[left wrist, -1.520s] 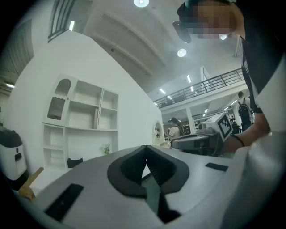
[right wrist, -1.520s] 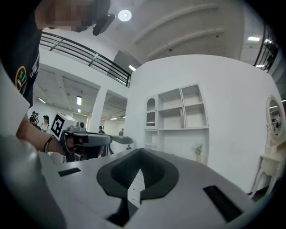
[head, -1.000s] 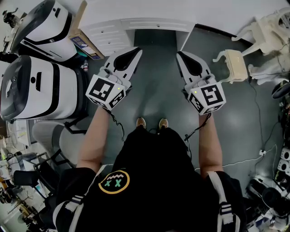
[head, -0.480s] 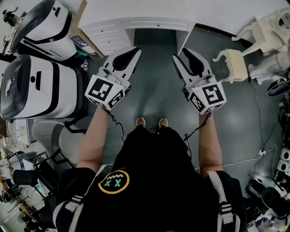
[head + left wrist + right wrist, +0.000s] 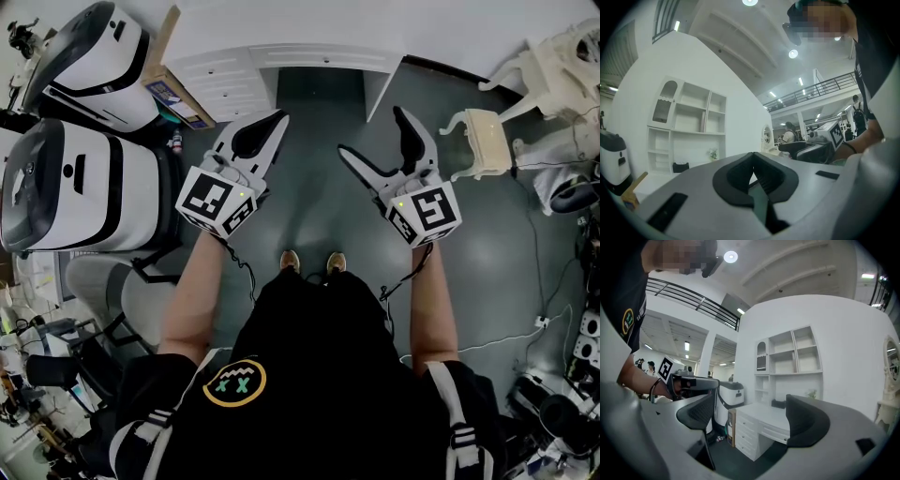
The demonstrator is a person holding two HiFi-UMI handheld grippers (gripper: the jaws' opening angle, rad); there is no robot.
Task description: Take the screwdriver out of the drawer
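Before the smooth white counter [image 5: 300,28], the left tongs [image 5: 278,118] are hanging clenched, empty. The right tongs [image 5: 371,131] have just been opening, nothing between their ribbed pads [image 5: 697,414].

Head view: overhead, steeply down. Gripper views: level along left tongs [image 5: 752,155] and right tongs [image 5: 750,412]. Head and right gripper views share the desk [image 5: 743,436].

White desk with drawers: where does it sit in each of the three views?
Head view: white desk along the top edge, centre.
Left gripper view: only its top, lower left; the rest is behind the left gripper.
Right gripper view: bottom centre, drawers at its left end.
Shared landmark: cardboard box beside those drawers.
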